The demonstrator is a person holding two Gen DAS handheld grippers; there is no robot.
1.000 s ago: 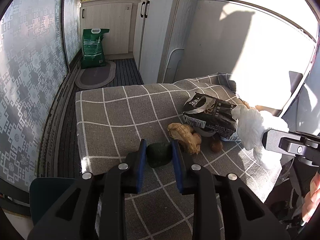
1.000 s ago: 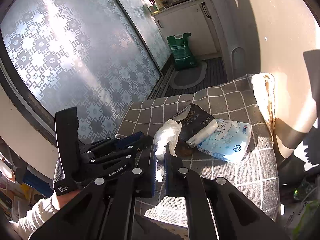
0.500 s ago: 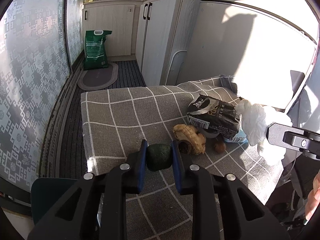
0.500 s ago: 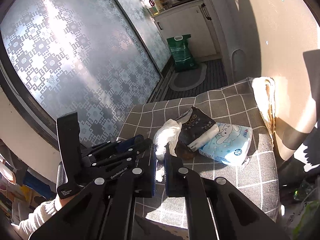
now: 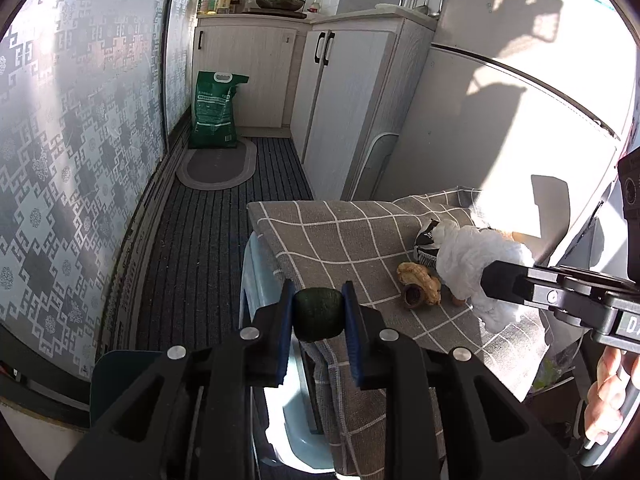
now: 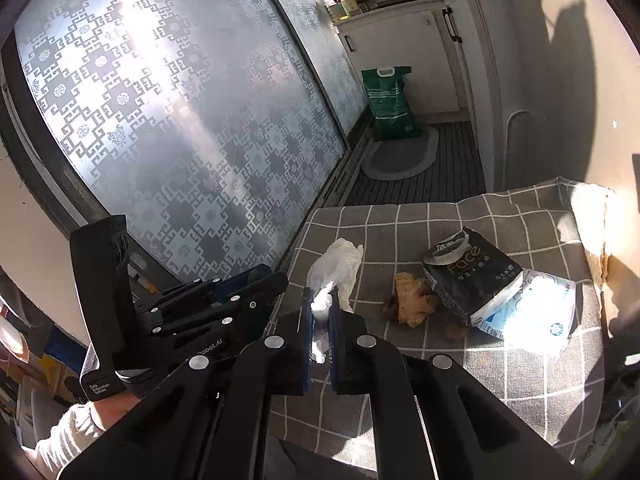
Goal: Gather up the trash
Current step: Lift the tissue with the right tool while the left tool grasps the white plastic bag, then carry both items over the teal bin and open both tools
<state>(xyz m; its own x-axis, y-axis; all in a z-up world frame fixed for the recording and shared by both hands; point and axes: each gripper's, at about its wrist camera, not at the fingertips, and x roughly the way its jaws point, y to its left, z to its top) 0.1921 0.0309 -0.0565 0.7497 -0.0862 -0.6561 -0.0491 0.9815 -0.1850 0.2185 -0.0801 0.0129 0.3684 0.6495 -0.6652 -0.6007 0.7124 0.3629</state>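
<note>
The left gripper (image 5: 319,317) pinches a dark green, rounded, rough-skinned lump (image 5: 318,313) between its blue-padded fingers (image 5: 283,334), held in the air off the near-left corner of the grey cloth with a white grid pattern (image 5: 340,240), above a pale blue plastic container (image 5: 256,280) that stands against the covered surface. The lump is squat and nearly as tall as wide, slightly broader side to side, so its long axis runs across the jaws. The right gripper (image 6: 320,320) is pressed together on a crumpled white tissue wad (image 6: 334,270), which fans upward and away from the fingertips, its long axis roughly in line with the fingers; a smaller tail hangs below the pinch. On the cloth lie a tan, knobbly, ginger-like scrap (image 6: 410,298) and, touching it, a black packet with pale lettering (image 6: 470,276), tilted against a light blue and white soft pack (image 6: 536,312).
</note>
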